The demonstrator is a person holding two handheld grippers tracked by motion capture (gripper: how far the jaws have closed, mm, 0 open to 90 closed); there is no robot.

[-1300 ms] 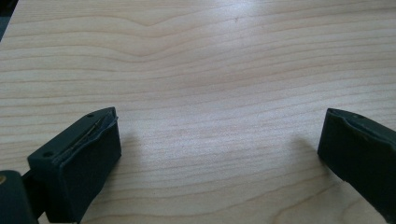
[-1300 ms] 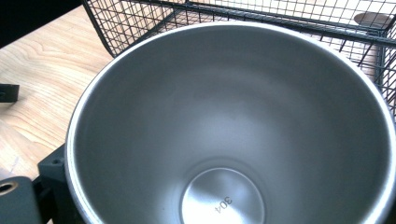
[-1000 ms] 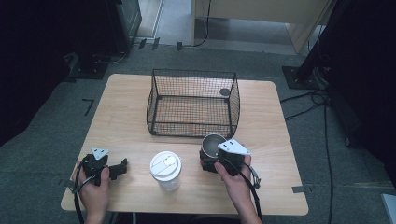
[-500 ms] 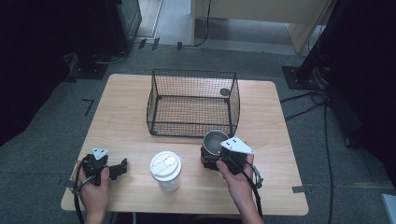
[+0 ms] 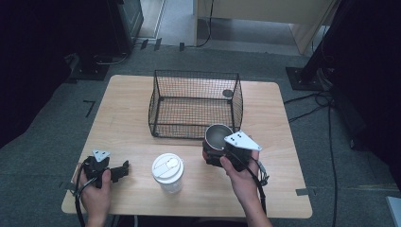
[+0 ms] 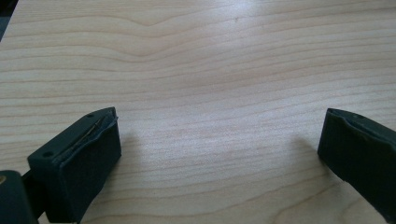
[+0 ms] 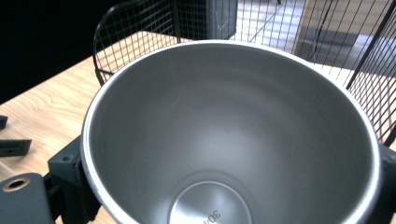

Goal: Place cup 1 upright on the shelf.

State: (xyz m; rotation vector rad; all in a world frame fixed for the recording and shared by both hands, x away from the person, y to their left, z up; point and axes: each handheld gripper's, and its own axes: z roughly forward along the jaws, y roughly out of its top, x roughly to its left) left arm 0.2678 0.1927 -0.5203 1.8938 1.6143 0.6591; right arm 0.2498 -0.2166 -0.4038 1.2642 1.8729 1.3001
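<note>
Carried slightly forward since a second ago, the steel cup (image 5: 217,136) now sits just before the wire basket (image 5: 195,103), clamped between the right tool's (image 5: 213,152) jaws. Unmoved, the left tool (image 5: 124,169) rests wide open and empty on the table (image 5: 127,118), near the lidded cup (image 5: 168,171)

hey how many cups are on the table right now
2. A steel cup sits between the jaws of the right gripper, just in front of the wire basket. A lidded white cup stands near the table's front edge, between the two hands.
</note>
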